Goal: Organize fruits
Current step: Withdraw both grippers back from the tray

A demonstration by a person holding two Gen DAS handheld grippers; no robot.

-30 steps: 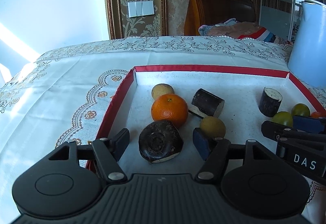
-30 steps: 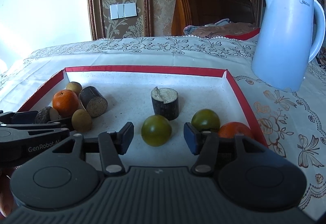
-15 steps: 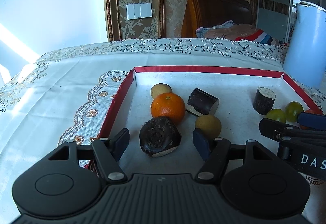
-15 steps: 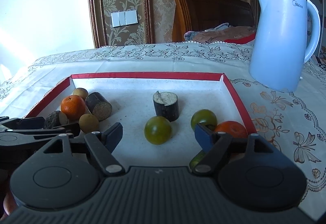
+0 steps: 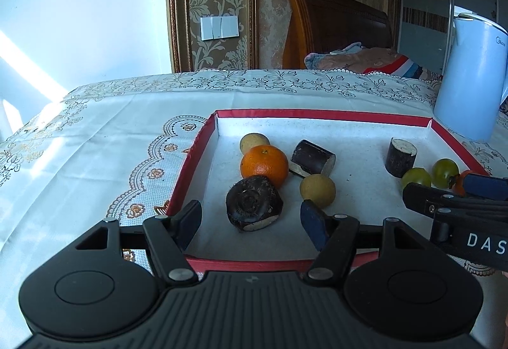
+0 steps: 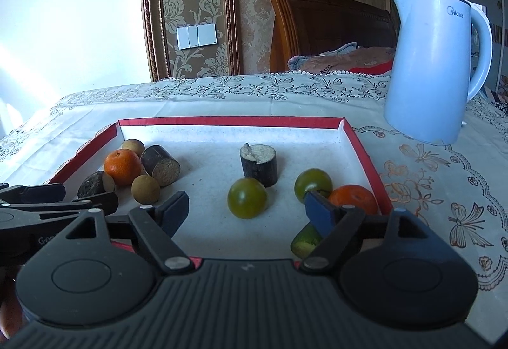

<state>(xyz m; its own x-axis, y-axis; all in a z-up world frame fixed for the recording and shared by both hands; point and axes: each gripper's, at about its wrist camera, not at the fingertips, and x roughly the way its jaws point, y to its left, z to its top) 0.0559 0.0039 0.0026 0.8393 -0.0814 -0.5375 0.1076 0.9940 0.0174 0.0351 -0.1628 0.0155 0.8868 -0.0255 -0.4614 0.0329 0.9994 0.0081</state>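
The kettle (image 6: 435, 69) reads "Midea"; the right claw (image 5: 470, 190) shows "DAS".

Your left wrist camera sat low over the near left corner of the red-rimmed tray (image 5: 197, 158), facing the far wall. Your right wrist camera looked the same way from the near right side. Both caught the tray's floor and the kettle (image 6: 435, 69).
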